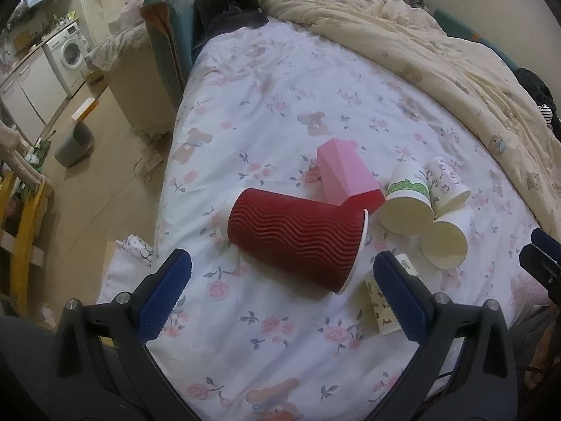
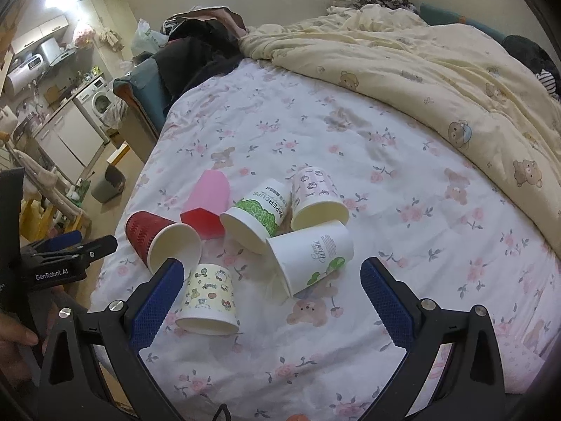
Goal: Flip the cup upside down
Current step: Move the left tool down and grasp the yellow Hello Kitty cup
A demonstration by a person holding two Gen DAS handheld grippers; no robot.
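We see the bed (image 1: pixel 280 105), spread with a floral sheet, and we place everything against the red ribbed cup (image 1: pixel 298 238). Beyond that cup, along the far side, lies a rumpled cream duvet (image 1: pixel 420 52). Our left gripper (image 1: pixel 280 287) hovers just in front of the red ribbed cup, jaws wide and empty; our right gripper (image 2: pixel 271 291) sits to its right, also wide open, holding nothing. The red ribbed cup lies on its side on the sheet, mouth to the right. Touching it behind is a pink faceted cup (image 1: pixel 345 175), also tipped over. Further right lie a green-banded paper cup (image 1: pixel 406 200) and a cartoon-print cup (image 1: pixel 445 186), both on their sides.
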